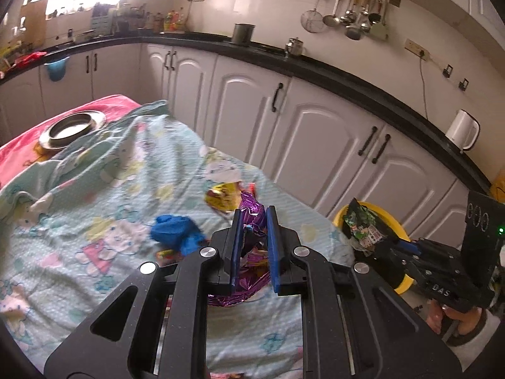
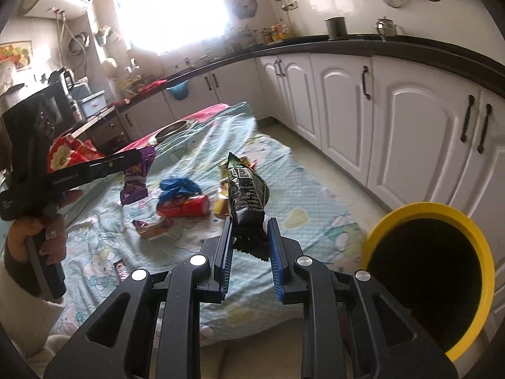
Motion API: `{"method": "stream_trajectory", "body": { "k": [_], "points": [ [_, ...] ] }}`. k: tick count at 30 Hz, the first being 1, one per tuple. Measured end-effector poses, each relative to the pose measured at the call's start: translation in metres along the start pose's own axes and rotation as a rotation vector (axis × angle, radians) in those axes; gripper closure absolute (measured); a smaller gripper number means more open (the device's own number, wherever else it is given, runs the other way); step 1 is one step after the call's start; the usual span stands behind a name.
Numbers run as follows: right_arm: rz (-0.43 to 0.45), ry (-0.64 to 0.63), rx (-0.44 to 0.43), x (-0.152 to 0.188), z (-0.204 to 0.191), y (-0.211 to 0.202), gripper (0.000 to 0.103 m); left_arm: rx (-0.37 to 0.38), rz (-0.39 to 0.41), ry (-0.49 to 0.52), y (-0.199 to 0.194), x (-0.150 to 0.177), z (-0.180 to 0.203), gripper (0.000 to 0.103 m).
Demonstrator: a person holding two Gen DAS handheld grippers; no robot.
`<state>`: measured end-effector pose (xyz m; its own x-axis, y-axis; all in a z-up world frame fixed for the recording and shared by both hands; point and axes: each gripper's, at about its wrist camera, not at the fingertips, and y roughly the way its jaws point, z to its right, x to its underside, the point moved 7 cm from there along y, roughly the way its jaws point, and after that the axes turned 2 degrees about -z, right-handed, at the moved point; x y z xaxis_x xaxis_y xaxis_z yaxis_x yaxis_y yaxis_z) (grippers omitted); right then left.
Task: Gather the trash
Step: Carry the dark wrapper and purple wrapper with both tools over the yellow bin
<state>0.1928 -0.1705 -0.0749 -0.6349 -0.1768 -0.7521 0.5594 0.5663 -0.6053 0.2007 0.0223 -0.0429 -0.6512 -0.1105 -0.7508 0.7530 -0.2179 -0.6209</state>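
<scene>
My left gripper (image 1: pixel 254 221) is shut on a purple foil wrapper (image 1: pixel 252 218) and holds it above the table; it also shows in the right wrist view (image 2: pixel 135 173). My right gripper (image 2: pixel 249 230) is shut on a dark green snack packet (image 2: pixel 246 189), held beside the yellow-rimmed trash bin (image 2: pixel 426 211). In the left wrist view the packet (image 1: pixel 363 227) hangs over the bin (image 1: pixel 388 218). On the cloth lie a blue glove (image 1: pixel 176 230), a yellow wrapper (image 1: pixel 221 199), a red packet (image 2: pixel 186 207) and a small wrapper (image 2: pixel 151 227).
The table wears a light cartoon-print cloth (image 1: pixel 94 221) over a pink one. A steel plate (image 1: pixel 72 129) sits at its far end. White cabinets (image 1: pixel 315 132) under a black counter run along the right. A white kettle (image 1: pixel 462 129) stands on the counter.
</scene>
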Motion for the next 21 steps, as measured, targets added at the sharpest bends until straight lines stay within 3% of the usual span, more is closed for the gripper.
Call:
{"method": "stream_trajectory", "body": {
  "k": [21],
  "points": [
    [0.057,0.16,0.152,0.016,0.09,-0.038,0.082,0.102,-0.044,0.096,0.039,0.009,0.09,0.093]
  ]
}}
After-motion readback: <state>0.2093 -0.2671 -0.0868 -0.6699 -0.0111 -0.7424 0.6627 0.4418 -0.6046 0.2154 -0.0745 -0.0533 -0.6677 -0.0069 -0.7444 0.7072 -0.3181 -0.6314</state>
